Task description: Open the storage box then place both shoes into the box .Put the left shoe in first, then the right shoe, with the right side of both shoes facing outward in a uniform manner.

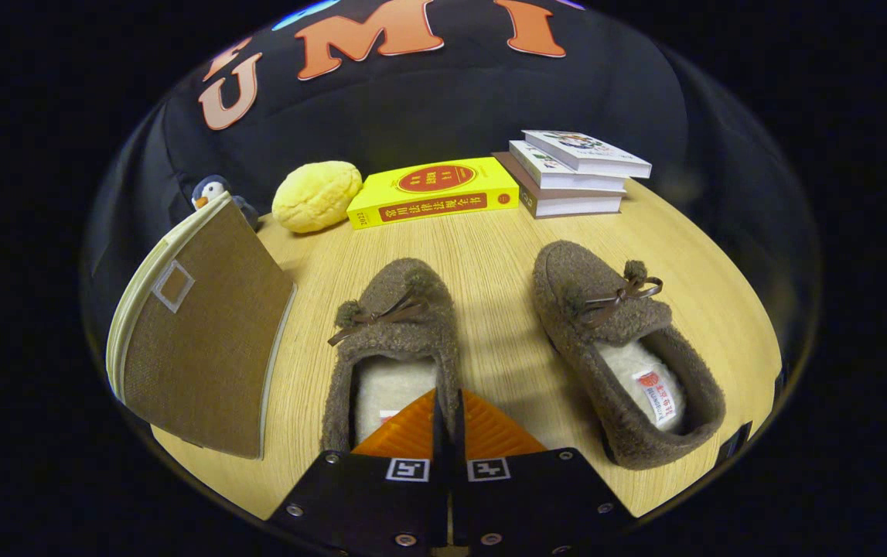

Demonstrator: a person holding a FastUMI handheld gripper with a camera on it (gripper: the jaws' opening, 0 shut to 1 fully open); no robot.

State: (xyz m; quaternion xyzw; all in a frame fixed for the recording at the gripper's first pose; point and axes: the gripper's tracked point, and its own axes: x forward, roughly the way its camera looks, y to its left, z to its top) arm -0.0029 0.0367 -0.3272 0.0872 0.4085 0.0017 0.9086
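Hovering with fingers pressed together on nothing, the gripper (447, 418) is judged at the opening step: the brown woven-fabric storage box (196, 340), closed at ten o'clock beside both fuzzy brown slippers (397, 340), must be approached first.

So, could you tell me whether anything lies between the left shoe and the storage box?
Nothing visible does: bare table separates the left shoe from the storage box beside it. The tool, fingers together, sits over that shoe's heel.
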